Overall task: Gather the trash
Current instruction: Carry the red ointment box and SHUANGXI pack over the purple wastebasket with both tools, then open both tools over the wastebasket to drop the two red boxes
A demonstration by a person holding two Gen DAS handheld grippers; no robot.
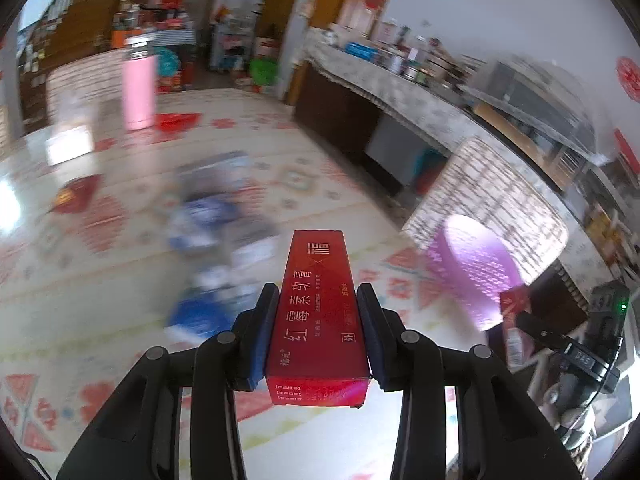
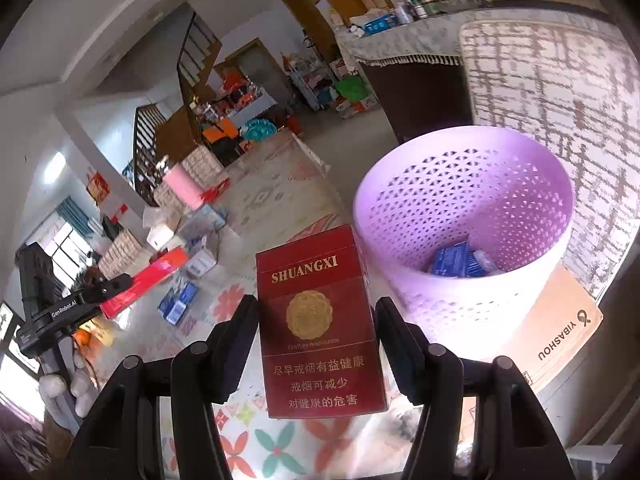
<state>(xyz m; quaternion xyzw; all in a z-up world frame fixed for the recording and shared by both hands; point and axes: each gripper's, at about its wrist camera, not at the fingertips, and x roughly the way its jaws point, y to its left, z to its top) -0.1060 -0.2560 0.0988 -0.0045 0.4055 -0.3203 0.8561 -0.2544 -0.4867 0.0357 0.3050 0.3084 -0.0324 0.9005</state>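
Two red cartons are held above the patterned tabletop (image 2: 260, 196): a long ointment box (image 1: 318, 312) clamped in the left gripper (image 1: 318, 320), a Shuangxi cigarette pack (image 2: 320, 328) in the right gripper (image 2: 316, 344), just beside the lilac perforated wastebasket (image 2: 460, 296) at the table's edge, blue boxes (image 2: 454, 260) inside.

The left gripper (image 1: 318, 334) is clamped on a long red carton (image 1: 318, 312) printed with Chinese text; both blue finger pads (image 1: 264, 336) press its side faces, and the carton points forward along the fingers. Below lies a patterned tablecloth (image 1: 280, 152). Blurred blue and white boxes (image 1: 212, 240) lie on it ahead and to the left. A pink bottle (image 1: 139, 86) stands upright farther back. A purple basket (image 1: 476, 268) appears at right, blurred. The right gripper (image 1: 520, 312) enters from the right edge holding a red pack (image 1: 516, 300).
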